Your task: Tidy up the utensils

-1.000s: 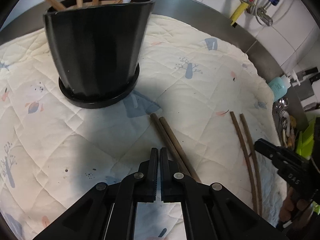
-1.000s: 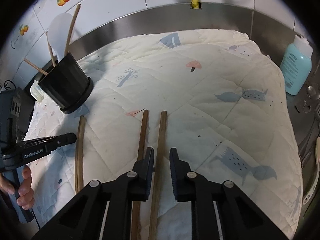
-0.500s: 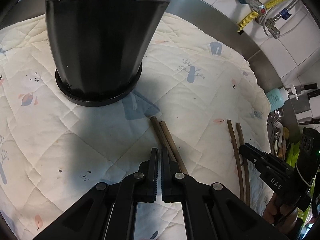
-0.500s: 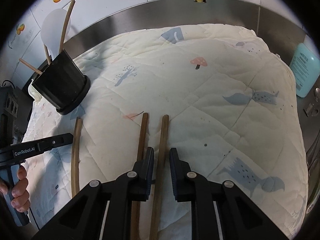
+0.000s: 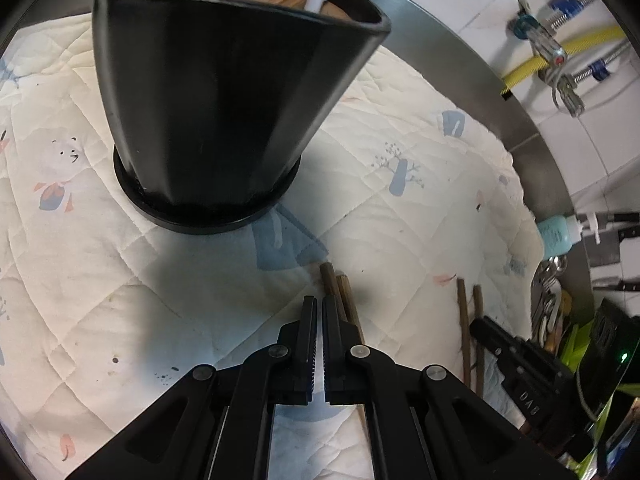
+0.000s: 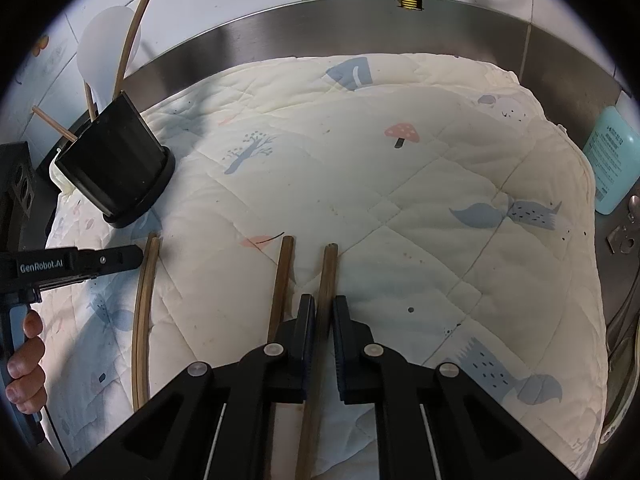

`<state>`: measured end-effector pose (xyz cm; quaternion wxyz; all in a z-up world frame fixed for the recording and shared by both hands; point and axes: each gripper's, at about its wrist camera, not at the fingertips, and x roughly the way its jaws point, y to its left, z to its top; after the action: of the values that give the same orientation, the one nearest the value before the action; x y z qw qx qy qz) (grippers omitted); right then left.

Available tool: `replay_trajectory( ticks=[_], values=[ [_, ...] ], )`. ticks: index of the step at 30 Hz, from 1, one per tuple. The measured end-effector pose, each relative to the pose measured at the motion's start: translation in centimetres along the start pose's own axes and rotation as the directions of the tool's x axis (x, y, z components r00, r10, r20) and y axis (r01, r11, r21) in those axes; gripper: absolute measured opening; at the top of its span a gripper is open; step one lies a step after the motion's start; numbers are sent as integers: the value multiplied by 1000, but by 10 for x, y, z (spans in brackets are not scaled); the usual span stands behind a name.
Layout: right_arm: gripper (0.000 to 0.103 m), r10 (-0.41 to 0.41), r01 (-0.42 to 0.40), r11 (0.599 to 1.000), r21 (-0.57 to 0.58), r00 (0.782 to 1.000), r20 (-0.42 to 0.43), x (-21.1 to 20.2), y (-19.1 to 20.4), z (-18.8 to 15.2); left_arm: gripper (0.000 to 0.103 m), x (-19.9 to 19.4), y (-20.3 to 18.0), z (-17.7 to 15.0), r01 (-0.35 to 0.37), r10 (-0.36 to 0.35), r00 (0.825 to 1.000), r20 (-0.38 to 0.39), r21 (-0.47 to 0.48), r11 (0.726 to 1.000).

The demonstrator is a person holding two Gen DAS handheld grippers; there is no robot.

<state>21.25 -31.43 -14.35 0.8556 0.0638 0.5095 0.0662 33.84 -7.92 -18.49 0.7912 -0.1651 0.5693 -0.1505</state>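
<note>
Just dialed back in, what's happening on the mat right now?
A person is sorting chopsticks into the black holder with two handheld grippers. The right gripper has its jaws pinched on one dark chopstick lying on the quilted mat; its partner lies just beside it. The left gripper is shut and empty, near another pair of chopsticks. The holder already has several utensils in it.
</note>
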Motion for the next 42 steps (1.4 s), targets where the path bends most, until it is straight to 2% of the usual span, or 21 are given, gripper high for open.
replay_trajectory(
  ticks=[6,21,30,38,42],
  values=[
    [11,5,-5,1000,1,1000,0,-1,0,0,3,0,-5,4,32,-32,999,13,-28,999],
    [11,13,-13,1000,11,1000,3,-1,0,-1,4,14,-2,17,-31,36,999,22,-205,978],
    [11,-3,3,1000,10,1000,10,-3,-2,0,8,17,-14,19,-116,117,993,-4,-180,977],
    [11,-16,16,999,32,1000,18,-9,-15,-2,4,18,-27,17,-112,113,994,2,-117,987],
    [11,-23,22,999,37,1000,20,-11,-17,-4,3,15,-31,13,-138,140,990,10,-75,988]
  ],
)
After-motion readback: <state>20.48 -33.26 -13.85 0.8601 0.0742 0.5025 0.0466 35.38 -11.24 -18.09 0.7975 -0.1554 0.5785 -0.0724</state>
